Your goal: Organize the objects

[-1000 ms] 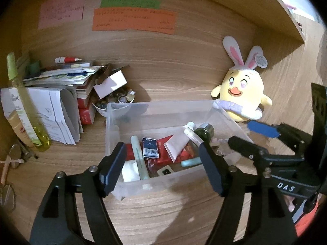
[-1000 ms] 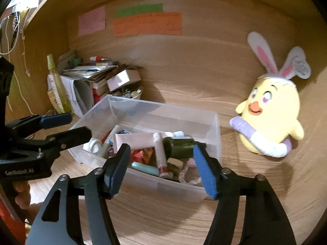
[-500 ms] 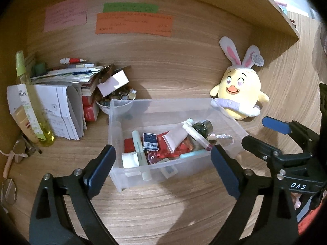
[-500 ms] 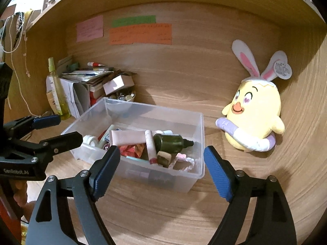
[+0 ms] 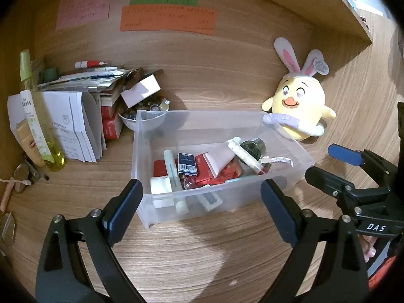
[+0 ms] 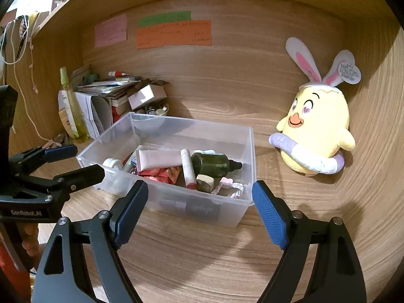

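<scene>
Left claw (image 5: 199, 203) hanging spread wide over the bare wooden desk (image 5: 176, 257), nothing between its fingers; jaws have just been opening. Its fingertips are sitting just short of the near wall of the clear plastic bin (image 5: 282, 141), not touching it.

Right claw (image 6: 199, 204) likewise released and empty, jaws having just been opening, its blue pads (image 6: 269, 214) flanking the near side of the bin in its own view without pressing on it. In the left wrist view the right claw is showing at the right edge, beside the bin's right end.

The bin is sitting on the desk in the middle of the alcove, holding a jumble: a pale pink tube (image 6: 157, 157) lying across the top, a dark green dropper bottle (image 6: 213, 164) on its side, a white-and-red stick (image 6: 188, 170) leaning between them, red packets (image 5: 222, 174), a small dark box with a barcode (image 5: 186, 164), a white twisted cord (image 5: 280, 160) at the right end.

Beyond the bin, left: a small bowl of bits (image 5: 141, 118), a stack of papers and books (image 5: 83, 116), a tall yellow spray bottle (image 5: 38, 123). Right: a yellow bunny-eared plush (image 6: 315, 131) leaning against the back panel, apart from the bin.

On the back panel, pink, green and orange paper notes (image 5: 166, 20); writing too small to read.
</scene>
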The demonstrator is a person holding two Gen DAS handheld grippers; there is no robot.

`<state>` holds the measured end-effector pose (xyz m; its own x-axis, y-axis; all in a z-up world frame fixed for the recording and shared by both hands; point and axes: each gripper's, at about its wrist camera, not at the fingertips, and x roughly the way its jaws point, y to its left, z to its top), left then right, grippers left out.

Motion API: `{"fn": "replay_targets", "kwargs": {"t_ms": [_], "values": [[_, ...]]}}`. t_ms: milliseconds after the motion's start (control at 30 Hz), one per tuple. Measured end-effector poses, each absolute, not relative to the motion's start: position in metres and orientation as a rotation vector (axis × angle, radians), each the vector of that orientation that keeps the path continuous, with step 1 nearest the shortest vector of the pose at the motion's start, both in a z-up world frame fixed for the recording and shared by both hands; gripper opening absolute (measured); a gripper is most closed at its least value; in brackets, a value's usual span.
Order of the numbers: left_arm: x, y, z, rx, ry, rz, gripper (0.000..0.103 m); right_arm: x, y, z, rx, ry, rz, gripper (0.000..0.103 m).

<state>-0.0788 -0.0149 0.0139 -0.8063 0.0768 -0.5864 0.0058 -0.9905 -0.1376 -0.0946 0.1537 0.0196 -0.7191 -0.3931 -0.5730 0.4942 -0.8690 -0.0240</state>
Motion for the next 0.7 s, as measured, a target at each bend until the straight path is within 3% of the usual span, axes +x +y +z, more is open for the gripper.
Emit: {"fn": "replay_targets", "kwargs": {"t_ms": [700], "values": [[-0.0824,-0.0158,0.0113,-0.986,-0.229,2.937,0.096,-0.1001,0.1538,0.0148,0.816,0.222,-2.497,0.082]]}}
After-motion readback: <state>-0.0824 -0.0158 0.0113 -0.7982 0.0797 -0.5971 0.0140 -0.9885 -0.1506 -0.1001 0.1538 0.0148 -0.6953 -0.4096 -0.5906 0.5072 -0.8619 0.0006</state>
